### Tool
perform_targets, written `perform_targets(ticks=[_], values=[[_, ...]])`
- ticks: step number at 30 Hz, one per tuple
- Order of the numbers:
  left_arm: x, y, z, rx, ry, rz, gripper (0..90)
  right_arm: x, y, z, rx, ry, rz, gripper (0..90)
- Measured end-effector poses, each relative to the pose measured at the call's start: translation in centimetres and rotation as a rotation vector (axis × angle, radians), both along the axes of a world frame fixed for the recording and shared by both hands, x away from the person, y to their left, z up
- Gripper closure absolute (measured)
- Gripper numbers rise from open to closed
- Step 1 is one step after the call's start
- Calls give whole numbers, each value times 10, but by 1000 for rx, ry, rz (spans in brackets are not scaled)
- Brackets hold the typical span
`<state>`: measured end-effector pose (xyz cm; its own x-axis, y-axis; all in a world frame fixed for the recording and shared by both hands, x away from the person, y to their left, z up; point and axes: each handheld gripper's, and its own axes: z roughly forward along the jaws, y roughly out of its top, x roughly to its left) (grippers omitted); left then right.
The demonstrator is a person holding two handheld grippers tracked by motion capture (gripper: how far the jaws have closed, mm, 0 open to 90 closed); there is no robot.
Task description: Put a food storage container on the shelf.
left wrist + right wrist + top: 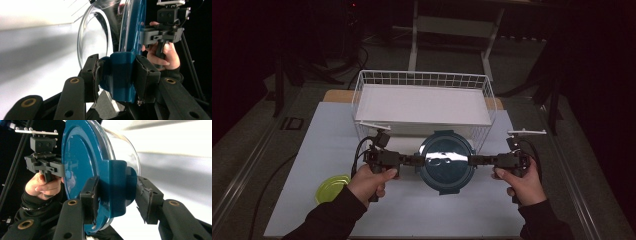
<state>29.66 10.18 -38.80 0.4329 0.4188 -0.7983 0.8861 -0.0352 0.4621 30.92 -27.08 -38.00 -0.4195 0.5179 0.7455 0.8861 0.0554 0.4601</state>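
A round clear container with a teal lid [447, 161] hangs just above the white mat, held level between both grippers in front of the wire basket. My left gripper [418, 160] is shut on the lid's left latch tab [120, 75], which sits between its pads. My right gripper [474, 160] is shut on the opposite latch tab [112, 192]. The clear bowl [95, 37] looks empty under the teal lid [80, 157]. Each gripper view shows the other hand and its gripper beyond the container: the right gripper [162, 35] and the left gripper [45, 162].
A white wire basket [422, 79] with a white liner stands right behind the container. A yellow-green lid [332, 187] lies on the white mat [337, 145] by the left forearm. Table legs and cables sit in the dark beyond.
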Motion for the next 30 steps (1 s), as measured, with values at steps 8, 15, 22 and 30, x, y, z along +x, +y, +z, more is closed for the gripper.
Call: perform_targets(ticks=[8, 15, 22, 30], values=[[14, 8, 26, -11, -32, 23, 576, 16, 8, 26, 11, -39, -2, 549], [30, 14, 42, -23, -58, 51, 576, 35, 15, 46, 15, -64, -3, 549], [51, 19, 49, -42, -64, 62, 575, 53, 19, 56, 20, -71, -21, 548], [78, 26, 52, -47, -57, 85, 574, 78, 27, 59, 17, -56, -46, 548]])
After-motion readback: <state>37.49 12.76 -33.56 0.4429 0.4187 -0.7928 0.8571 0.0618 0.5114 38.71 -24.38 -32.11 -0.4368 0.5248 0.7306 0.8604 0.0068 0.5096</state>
